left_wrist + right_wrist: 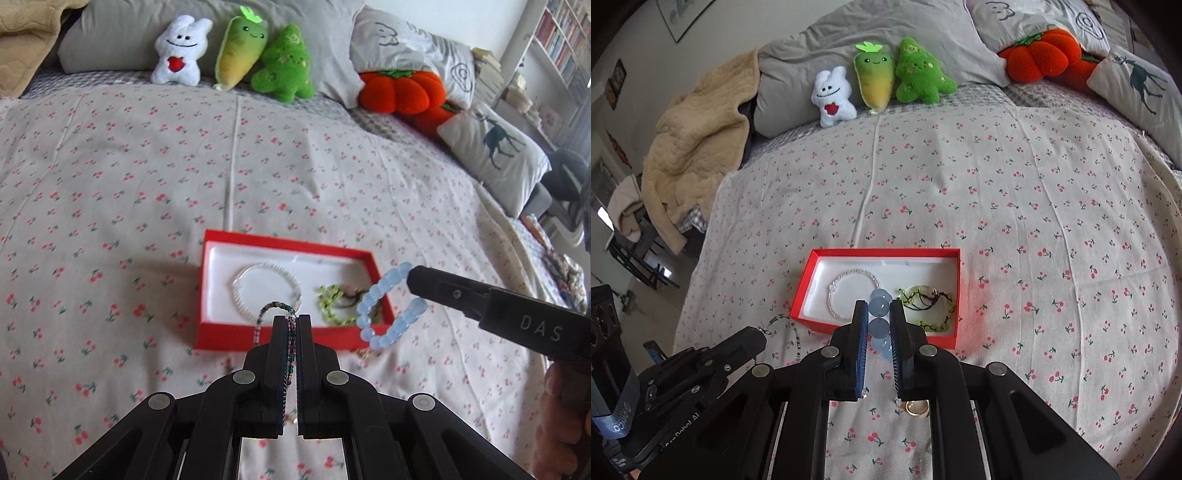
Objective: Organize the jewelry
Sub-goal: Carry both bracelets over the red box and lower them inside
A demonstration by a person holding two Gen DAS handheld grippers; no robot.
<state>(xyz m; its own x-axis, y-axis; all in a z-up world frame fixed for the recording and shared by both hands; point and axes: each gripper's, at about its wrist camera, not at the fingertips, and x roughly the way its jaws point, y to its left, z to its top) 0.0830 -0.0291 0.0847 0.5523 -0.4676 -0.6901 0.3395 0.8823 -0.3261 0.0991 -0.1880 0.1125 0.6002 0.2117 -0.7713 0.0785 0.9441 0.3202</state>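
Left wrist view: the left gripper point(293, 321) pinches a thin multicoloured seed-bead bracelet point(275, 314) between nearly closed fingers, its loop rising above the fingertips in front of the near wall of a red jewelry box point(221, 332). The box lies on a cherry-print bedspread point(147, 166) and holds, on its white lining, a white beaded bracelet point(267, 291) at left and a green beaded bracelet point(332, 306) with dark cord at right. The right gripper point(410, 278), its side lettered "DAS", enters from the right and holds a pale blue round-bead bracelet point(391, 306) hanging over the box's right near corner.

Right wrist view: the right gripper point(879, 308) clamps the blue beads between its two fingers, just before the box's near wall. The left gripper point(753, 341), at lower left, bears partly legible white lettering reading "Robot AI"; the seed-bead bracelet dangles from it, outside the box. A gold ring point(916, 408) lies on the bedspread beneath the right gripper. Against grey pillows sit a white plush rabbit point(831, 98), a carrot plush point(874, 79), a green tree plush point(919, 72) and orange pumpkin cushions point(1041, 55); a deer-print pillow point(1137, 88) lies at right.
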